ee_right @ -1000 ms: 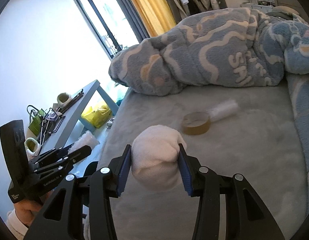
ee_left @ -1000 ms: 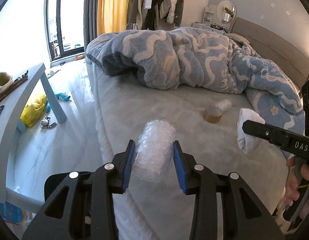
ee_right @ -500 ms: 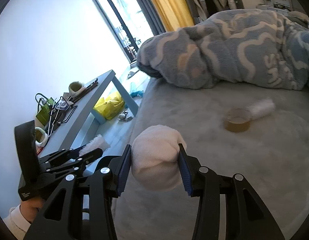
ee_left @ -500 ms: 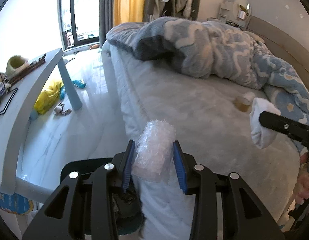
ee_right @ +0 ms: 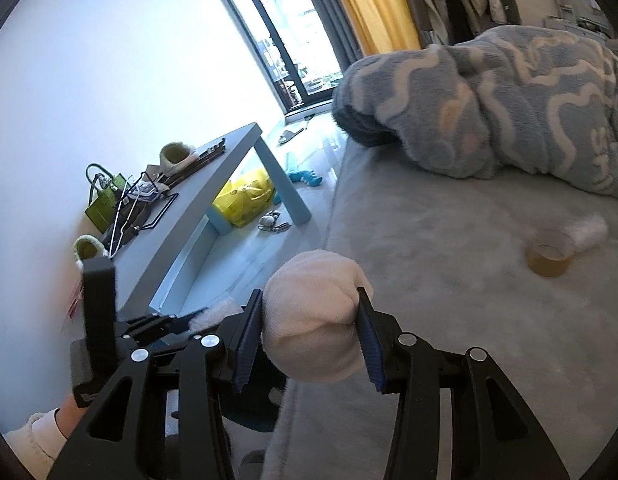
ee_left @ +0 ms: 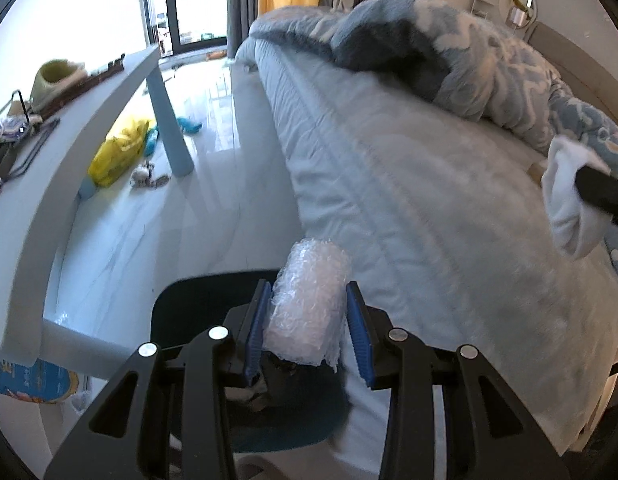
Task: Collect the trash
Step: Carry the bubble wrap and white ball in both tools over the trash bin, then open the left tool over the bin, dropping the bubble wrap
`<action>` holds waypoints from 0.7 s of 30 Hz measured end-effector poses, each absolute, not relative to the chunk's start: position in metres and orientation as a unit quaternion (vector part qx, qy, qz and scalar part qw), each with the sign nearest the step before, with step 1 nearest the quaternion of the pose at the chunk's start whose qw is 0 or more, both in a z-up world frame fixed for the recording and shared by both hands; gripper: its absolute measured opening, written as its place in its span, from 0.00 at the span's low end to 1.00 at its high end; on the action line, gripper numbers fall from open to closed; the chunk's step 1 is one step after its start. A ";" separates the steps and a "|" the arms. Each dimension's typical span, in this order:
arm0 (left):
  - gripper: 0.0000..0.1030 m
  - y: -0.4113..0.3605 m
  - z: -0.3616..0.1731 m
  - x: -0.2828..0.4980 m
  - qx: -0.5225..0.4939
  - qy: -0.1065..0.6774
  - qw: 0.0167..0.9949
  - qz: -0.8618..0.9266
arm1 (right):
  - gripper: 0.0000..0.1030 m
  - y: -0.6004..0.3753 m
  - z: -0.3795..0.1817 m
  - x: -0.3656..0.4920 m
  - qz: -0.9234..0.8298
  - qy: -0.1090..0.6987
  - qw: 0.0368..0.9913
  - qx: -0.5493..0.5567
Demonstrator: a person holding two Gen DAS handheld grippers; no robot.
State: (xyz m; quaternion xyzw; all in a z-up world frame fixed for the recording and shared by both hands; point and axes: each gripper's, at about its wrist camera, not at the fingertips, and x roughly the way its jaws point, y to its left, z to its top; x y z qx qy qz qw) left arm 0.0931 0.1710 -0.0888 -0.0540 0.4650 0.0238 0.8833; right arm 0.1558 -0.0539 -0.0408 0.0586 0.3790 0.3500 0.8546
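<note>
L gripper (ee_left: pixel 308 330): jaws pinching 1 bubble-wrap roll (ee_left: pixel 309 300) betw blue pads; held in air over dark bin (ee_left: pixel 197 304), just off near-left edge of bed (ee_left: pixel 429 208).
Roll axis: long axis runs near-to-far along the fingers, far end tilted up; sticks out past fingertips.
R gripper (ee_right: pixel 309 338): jaws pinching 1 white cloth wad (ee_right: pixel 313 320); rounded, no clear long axis, bulges fwd and up past pads; held over bed's left edge.
R gripper in L view: cloth wad (ee_left: pixel 569 200) at far right, over bed.
L gripper in R view: low left (ee_right: pixel 181 322), roll tip just visible.
Left on bed: 1 tape roll (ee_right: pixel 549 258), hole facing up; 1 pale roll (ee_right: pixel 587 232) touching it on far-right side, lying flat, axis left-right.
Bed also: 1 blue blanket (ee_right: pixel 509 104), bunched at far side.
Floor, left: 1 yellow bag (ee_right: pixel 245 196) under grey table (ee_right: pixel 197 200); 1 blue toy (ee_right: pixel 305 178) beyond.
</note>
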 end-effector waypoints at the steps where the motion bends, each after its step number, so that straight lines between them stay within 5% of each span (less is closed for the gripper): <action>1: 0.39 0.175 -0.092 0.092 -0.056 0.469 0.881 0.025 | 0.44 -0.047 -0.041 0.155 0.353 0.380 0.853 0.056; 15: 0.40 0.232 -0.143 0.076 -0.083 0.533 0.841 0.040 | 0.44 0.032 -0.054 0.142 0.387 0.393 0.834 0.018; 21: 0.58 0.254 -0.152 0.068 -0.092 0.545 0.832 0.048 | 0.44 0.063 -0.063 0.139 0.393 0.401 0.828 0.004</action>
